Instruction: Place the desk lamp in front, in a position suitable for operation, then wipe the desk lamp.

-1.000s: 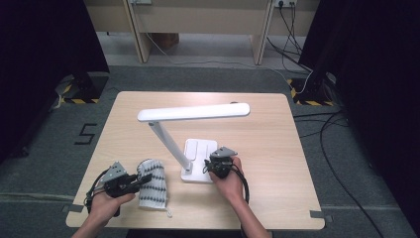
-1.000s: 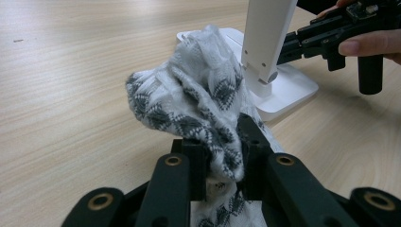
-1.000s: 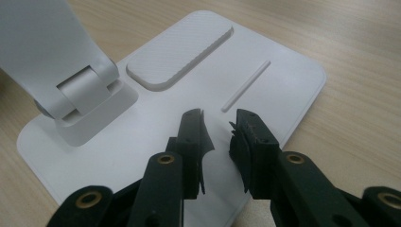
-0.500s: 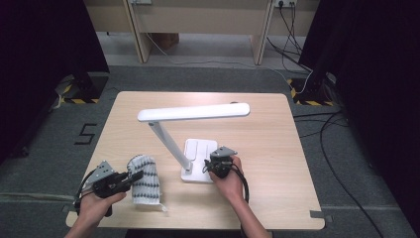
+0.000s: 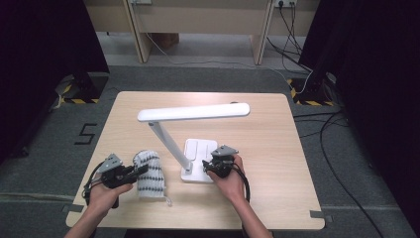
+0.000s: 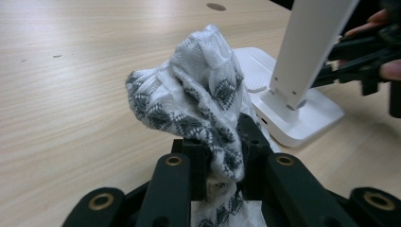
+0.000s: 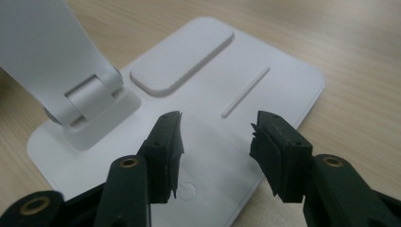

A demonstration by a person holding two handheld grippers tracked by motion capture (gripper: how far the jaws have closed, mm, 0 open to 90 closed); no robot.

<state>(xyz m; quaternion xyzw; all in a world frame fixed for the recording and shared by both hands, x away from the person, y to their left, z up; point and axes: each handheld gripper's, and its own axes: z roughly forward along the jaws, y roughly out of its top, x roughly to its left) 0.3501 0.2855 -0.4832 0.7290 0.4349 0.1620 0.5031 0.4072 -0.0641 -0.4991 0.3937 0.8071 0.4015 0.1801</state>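
Cleaning step: the left gripper (image 5: 141, 171) clamps a patterned cloth (image 6: 198, 94) lifted beside the desk lamp (image 5: 193, 113), while the right gripper (image 7: 215, 142), jaws just parted and empty, hovers over its base (image 7: 265, 80); next, presumably, wiping.

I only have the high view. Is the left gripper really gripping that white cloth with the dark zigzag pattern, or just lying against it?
Observer: Gripping. The left gripper has its fingers pinched on a fold of the white knitted cloth with dark zigzags, which bunches up in front of them.
Operator: And the right gripper?
Observer: The right gripper hangs over the white desk lamp's flat base. Its fingers have just been opening, and nothing is between them.
Operator: Anything on the base under it?
Observer: A faint round mark sits just below the gap.
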